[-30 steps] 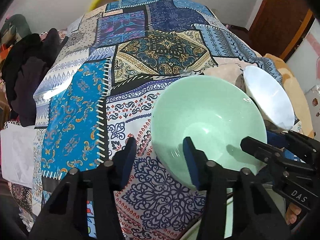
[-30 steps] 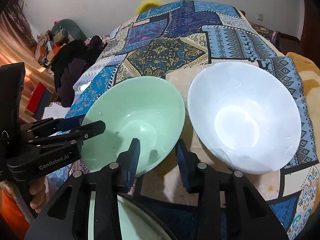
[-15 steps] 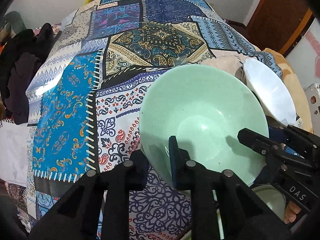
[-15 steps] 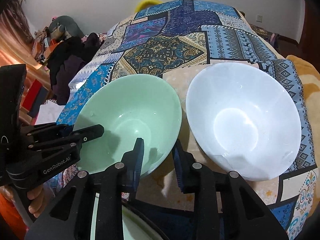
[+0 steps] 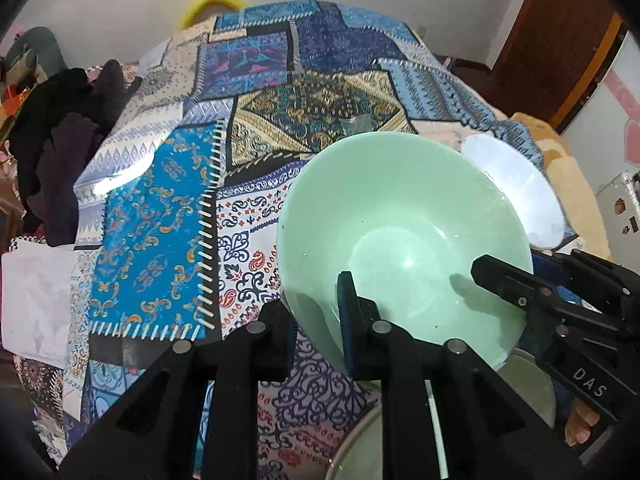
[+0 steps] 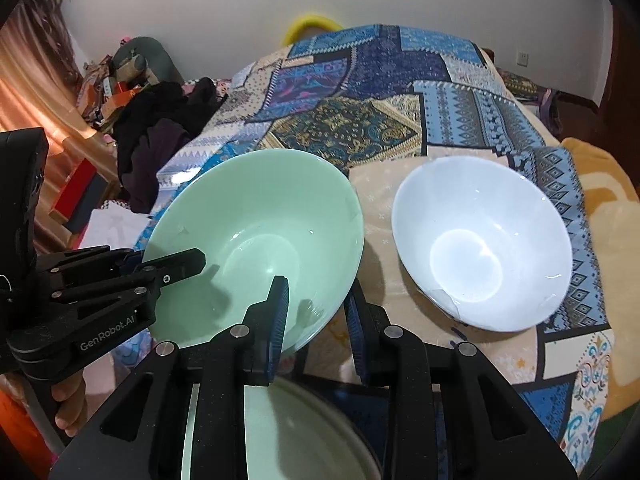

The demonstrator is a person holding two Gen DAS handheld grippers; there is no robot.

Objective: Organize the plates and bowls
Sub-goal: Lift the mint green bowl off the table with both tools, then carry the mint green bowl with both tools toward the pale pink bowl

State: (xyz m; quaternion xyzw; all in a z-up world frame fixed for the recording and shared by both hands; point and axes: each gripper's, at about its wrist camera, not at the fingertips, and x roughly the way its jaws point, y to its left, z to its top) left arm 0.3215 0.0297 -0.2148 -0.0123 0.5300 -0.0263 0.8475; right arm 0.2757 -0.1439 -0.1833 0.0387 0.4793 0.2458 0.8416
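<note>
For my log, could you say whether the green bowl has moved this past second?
Yes: the green bowl has shifted left, away from the white bowl, widening the gap between their rims.

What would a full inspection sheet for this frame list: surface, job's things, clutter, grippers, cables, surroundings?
Surface: patchwork tablecloth, blue and beige, covering the table.
Job's things: green bowl lifted and tilted; white bowl resting on the cloth to its right; a pale green dish at the near edge, partly hidden.
Clutter: nothing seen on the cloth.
Grippers: left gripper and right gripper each straddle the green bowl's rim; contact cannot be confirmed.
Cables: nothing seen.
Surroundings: dark clothes pile, yellow ring behind the table, wooden door.
</note>
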